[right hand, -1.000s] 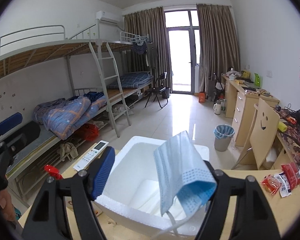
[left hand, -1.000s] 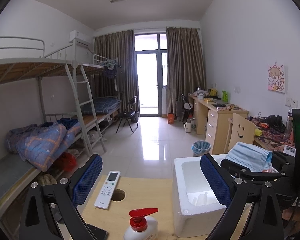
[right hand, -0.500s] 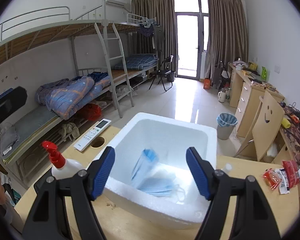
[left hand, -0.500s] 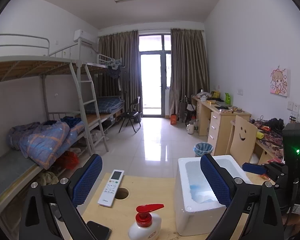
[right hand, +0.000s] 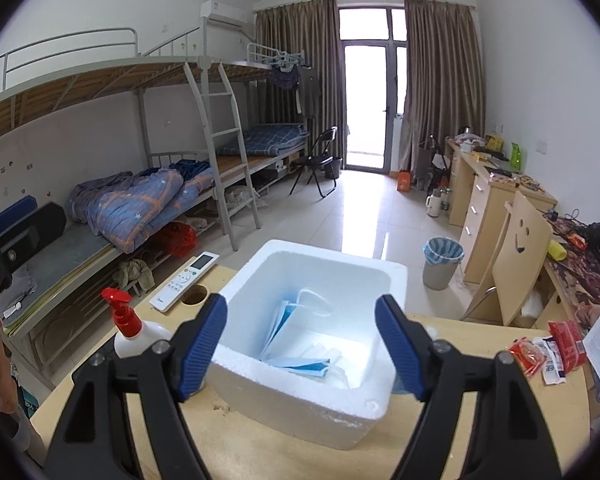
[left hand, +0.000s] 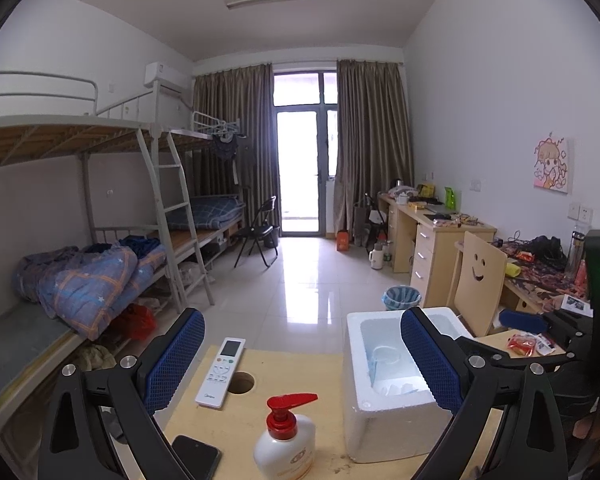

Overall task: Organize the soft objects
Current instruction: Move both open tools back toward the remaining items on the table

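A white foam box stands on the wooden table. Blue face masks lie in a loose pile inside it, one leaning on the left wall. My right gripper is open and empty, just in front of the box and above its near rim. My left gripper is open and empty, to the left of the box, over the table. The masks show faintly inside the box in the left wrist view.
A white pump bottle with a red top, a remote control, a table hole and a black phone lie left of the box. Red snack packets lie at the right.
My right gripper opened and let go of the blue mask, which dropped into the foam box. The right gripper then drew back and lower. The left gripper stayed open.
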